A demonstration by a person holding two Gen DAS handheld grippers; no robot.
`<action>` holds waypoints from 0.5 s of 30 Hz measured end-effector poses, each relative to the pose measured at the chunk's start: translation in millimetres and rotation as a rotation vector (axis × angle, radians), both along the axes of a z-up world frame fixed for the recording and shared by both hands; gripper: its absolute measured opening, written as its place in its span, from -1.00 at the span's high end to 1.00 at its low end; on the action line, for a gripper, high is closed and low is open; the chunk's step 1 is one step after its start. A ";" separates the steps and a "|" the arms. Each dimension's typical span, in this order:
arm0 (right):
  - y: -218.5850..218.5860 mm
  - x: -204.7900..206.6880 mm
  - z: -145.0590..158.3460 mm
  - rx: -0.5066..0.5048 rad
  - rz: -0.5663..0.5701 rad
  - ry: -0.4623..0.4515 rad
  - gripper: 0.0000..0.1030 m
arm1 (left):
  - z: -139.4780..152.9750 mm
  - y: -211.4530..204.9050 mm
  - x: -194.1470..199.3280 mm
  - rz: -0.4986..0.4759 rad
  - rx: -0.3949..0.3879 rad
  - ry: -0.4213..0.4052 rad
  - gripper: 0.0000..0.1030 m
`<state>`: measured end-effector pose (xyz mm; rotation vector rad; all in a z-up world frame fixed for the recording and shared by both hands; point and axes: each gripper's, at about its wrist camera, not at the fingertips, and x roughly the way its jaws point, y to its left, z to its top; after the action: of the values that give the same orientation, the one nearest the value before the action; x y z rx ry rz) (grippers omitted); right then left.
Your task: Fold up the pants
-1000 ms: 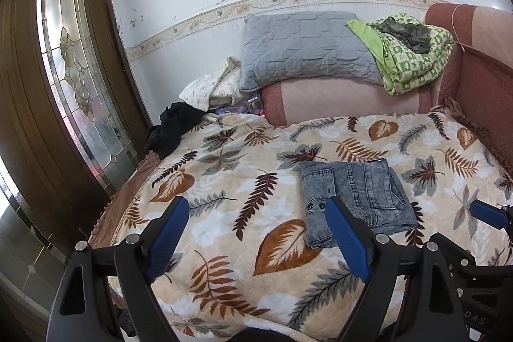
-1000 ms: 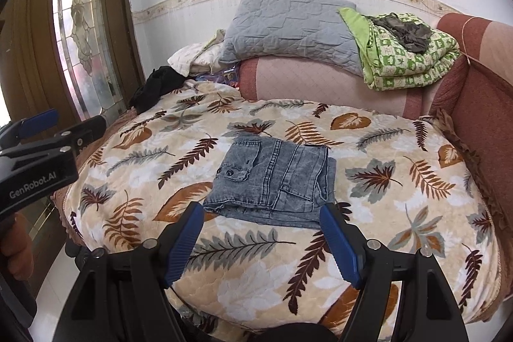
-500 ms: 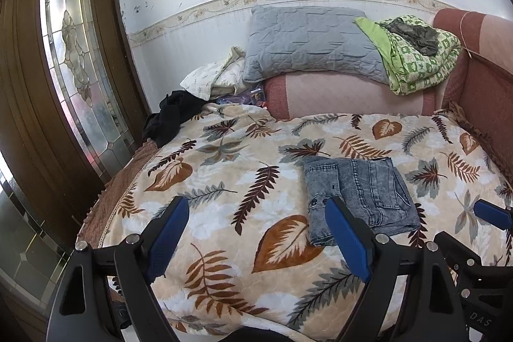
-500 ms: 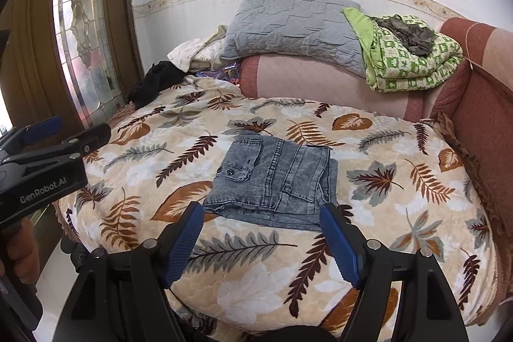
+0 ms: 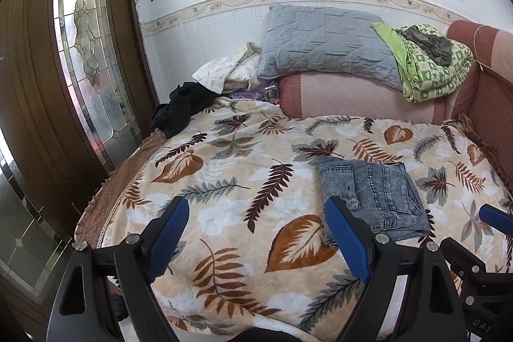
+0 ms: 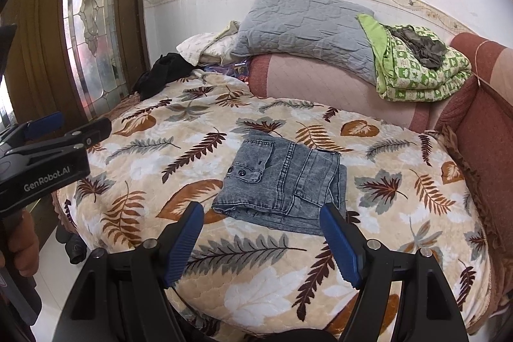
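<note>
the pants (image 6: 282, 181) lie folded in a neat stack in the middle of the bed (image 6: 400, 220). both the left gripper (image 5: 259, 239) and right gripper (image 6: 261, 242) are spread wide, holding nothing. the folding looks done; next, just move away.

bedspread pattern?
Cream bedspread with brown and grey leaf prints; clearest in the right wrist view.

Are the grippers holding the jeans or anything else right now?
Nothing is held. The left gripper and right gripper are both open, and the folded jeans lie untouched on the leaf-patterned blanket.
</note>
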<state>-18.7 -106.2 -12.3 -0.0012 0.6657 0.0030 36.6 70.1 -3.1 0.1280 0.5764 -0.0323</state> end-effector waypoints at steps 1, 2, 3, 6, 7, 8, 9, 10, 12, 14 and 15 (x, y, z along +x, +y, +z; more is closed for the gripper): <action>1.3 0.6 -0.3 -0.003 0.003 0.001 -0.51 | -0.2 1.0 0.3 0.001 0.000 0.000 -0.69; 2.4 0.7 -0.6 -0.005 0.005 0.003 -0.51 | -0.5 1.6 0.8 0.003 0.001 0.001 -0.69; 3.6 1.4 -0.9 -0.007 0.007 0.004 -0.51 | -0.8 1.4 1.0 0.004 0.000 0.001 -0.69; 5.2 2.8 -2.0 -0.012 0.012 0.009 -0.51 | -1.3 1.9 2.1 0.007 -0.003 0.001 -0.69; 5.4 3.4 -2.3 -0.014 0.013 0.010 -0.51 | -1.4 1.9 2.7 0.008 -0.004 0.001 -0.69; 5.4 4.1 -2.7 -0.017 0.014 0.012 -0.51 | -1.8 1.5 3.5 0.007 -0.004 0.002 -0.69; 6.0 4.9 -3.4 -0.019 0.015 0.013 -0.51 | -1.9 1.6 3.5 0.006 -0.004 0.003 -0.69; 6.1 5.7 -3.6 -0.018 0.017 0.014 -0.51 | -2.1 1.2 4.1 0.005 -0.004 0.004 -0.69; 5.7 7.7 -4.1 -0.018 0.018 0.014 -0.51 | -2.6 -0.1 5.4 0.000 -0.001 0.006 -0.69; 6.0 7.4 -4.3 -0.018 0.017 0.015 -0.51 | -3.1 -1.5 6.8 -0.003 0.001 0.007 -0.69; 5.8 8.5 -4.4 -0.018 0.018 0.017 -0.51 | -3.5 -2.0 7.7 -0.006 0.000 0.007 -0.69</action>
<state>-10.2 -100.4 -16.8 -0.0240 0.6823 0.0141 44.3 68.1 -6.5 0.1299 0.5835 -0.0382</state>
